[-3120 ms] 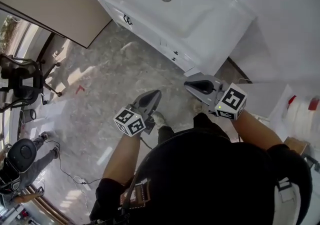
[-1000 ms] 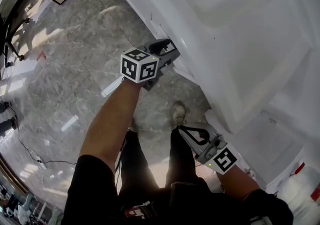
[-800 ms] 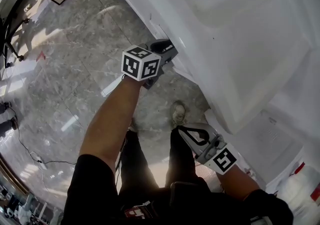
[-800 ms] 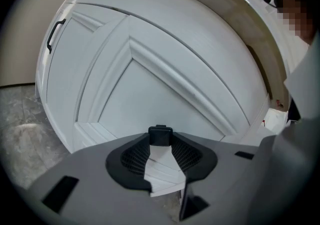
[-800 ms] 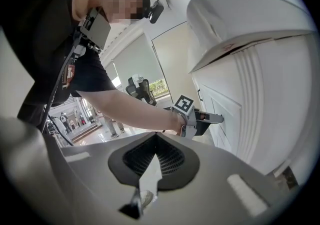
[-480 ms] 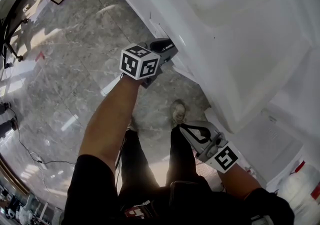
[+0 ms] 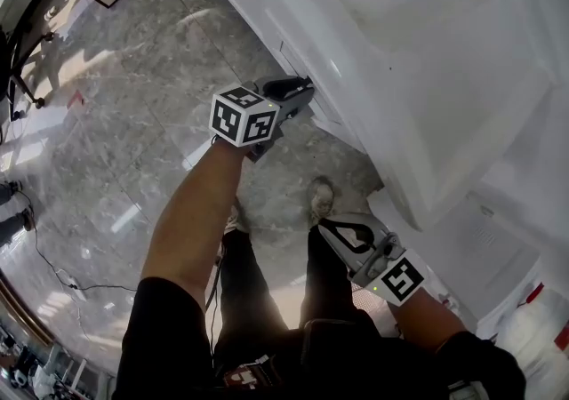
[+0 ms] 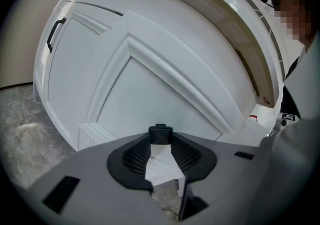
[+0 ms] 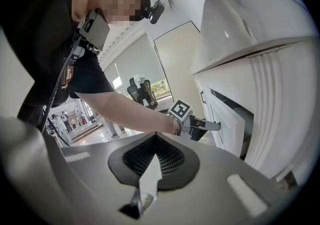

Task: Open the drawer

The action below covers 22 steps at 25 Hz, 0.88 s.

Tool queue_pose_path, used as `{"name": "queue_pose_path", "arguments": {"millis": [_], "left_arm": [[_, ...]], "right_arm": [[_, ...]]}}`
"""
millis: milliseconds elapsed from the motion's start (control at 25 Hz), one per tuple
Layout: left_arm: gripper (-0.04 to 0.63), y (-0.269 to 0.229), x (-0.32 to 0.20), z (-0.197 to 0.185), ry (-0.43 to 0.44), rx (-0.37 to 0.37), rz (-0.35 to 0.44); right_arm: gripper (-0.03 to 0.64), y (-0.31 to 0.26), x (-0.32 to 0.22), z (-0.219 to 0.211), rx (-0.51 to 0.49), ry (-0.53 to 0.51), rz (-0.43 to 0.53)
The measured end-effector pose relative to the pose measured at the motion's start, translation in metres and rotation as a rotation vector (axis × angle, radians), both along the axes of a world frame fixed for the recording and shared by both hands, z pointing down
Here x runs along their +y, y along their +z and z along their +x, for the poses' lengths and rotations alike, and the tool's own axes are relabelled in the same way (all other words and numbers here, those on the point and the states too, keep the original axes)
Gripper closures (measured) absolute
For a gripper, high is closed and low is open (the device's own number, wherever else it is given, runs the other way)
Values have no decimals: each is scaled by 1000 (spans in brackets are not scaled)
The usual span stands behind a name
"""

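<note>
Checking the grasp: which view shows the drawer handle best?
The left gripper view: the black drawer handle sits dead centre, and the left gripper has just been closing its jaws on it. The right gripper view shows that gripper at the partly open drawer, covering the handle. The head view hides it too.

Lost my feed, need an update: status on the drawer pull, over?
Left gripper just closed on the black handle. Right gripper shut, empty, idle. Drawer cracked open a little. Nothing blocking it.
</note>
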<state>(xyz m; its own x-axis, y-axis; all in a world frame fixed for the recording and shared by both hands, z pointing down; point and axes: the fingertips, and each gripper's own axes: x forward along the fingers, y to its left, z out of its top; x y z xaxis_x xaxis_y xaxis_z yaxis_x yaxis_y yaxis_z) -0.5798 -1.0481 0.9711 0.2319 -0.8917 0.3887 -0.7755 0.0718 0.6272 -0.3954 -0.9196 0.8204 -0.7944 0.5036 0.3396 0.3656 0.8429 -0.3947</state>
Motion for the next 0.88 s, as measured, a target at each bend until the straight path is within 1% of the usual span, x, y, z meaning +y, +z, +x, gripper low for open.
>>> {"name": "queue_pose_path", "arguments": {"millis": [480,600,880], "left_arm": [[469,0,23,1,-10,2,-18],[469,-1,29,1,-27,9,-12],[469,0,45,2,-35,14,-21]], "right_arm": [[618,-7,10,-3,-8,-7,15],[618,-7,12,-4,-11,-6,23],[618,-18,12,-10,-42,12,34]]}}
